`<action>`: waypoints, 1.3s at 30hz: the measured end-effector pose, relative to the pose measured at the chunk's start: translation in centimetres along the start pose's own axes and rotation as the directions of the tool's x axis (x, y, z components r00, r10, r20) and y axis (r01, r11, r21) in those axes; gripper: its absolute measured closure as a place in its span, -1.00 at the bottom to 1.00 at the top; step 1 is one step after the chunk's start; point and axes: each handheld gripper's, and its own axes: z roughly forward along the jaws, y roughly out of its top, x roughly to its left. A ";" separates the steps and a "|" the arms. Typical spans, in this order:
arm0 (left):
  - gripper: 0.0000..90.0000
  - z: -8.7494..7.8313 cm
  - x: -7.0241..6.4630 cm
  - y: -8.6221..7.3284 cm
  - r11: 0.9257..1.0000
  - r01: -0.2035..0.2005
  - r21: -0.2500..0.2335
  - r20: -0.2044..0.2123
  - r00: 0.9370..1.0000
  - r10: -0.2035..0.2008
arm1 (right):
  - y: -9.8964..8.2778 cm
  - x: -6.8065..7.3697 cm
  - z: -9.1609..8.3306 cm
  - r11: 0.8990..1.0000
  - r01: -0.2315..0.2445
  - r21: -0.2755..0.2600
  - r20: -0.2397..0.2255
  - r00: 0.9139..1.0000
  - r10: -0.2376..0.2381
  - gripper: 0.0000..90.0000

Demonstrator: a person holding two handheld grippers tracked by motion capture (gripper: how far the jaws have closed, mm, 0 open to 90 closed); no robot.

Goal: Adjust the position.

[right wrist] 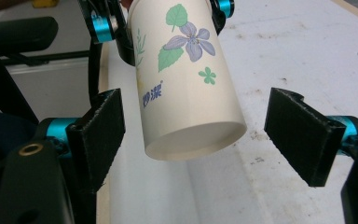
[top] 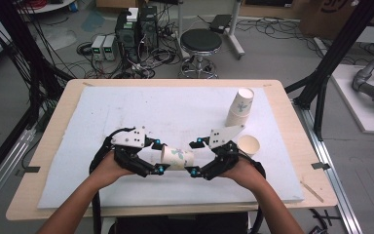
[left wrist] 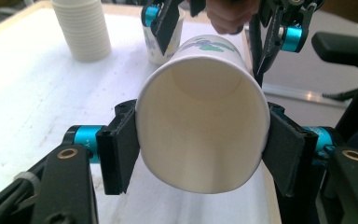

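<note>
Paper cup [top: 177, 158] held on its side above the white mat [top: 126, 112] on the counter [top: 58, 112], between the two grippers, near the person's edge. Its long axis runs roughly level from one hand to the other: open mouth toward the left gripper [top: 157, 156], closed bottom toward the right gripper [top: 195, 157].

Left gripper: jaws clamp the cup [left wrist: 200, 135] at the rim end, one pad on each side of the wall, and the mouth looks slightly squeezed out of round. This hand alone carries it.

Right gripper [right wrist: 193, 140]: jaws stand wide apart. The bottom end of the cup [right wrist: 186, 93] pokes in between them, nearer the left-hand pad in the right gripper view, with clear air on both sides; no pad presses on it.

Relative to the cup: a stack of cups [top: 239, 108] leans on the far right of the mat, and a single upright cup [top: 249, 145] stands just beyond the right hand [top: 243, 170].

Judgement: the coming move turns on that level axis. The left hand has the cup; the bottom points at the right jaws, which could close on it without much travel. To seat it on the stack or beside the single cup, the axis has to swing upright first. Risk: a harder squeeze at the rim could crease the thin wall.
</note>
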 end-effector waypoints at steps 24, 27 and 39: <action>-0.24 0.5 0.4 3.2 0.940 -0.056 0.336 -0.036 0.997 0.072 | 1.9 0.5 1.8 0.976 0.133 0.174 0.036 0.989 -0.142 -0.54; -0.24 0.6 0.4 3.4 0.935 -0.051 0.352 -0.036 0.997 0.068 | 2.3 0.6 2.3 0.962 0.161 0.220 0.039 0.984 -0.174 -0.54; -0.25 1.4 0.4 3.0 0.934 -0.029 0.356 -0.036 0.998 0.044 | 2.5 1.4 4.7 0.911 0.249 0.330 0.036 0.961 -0.275 -0.40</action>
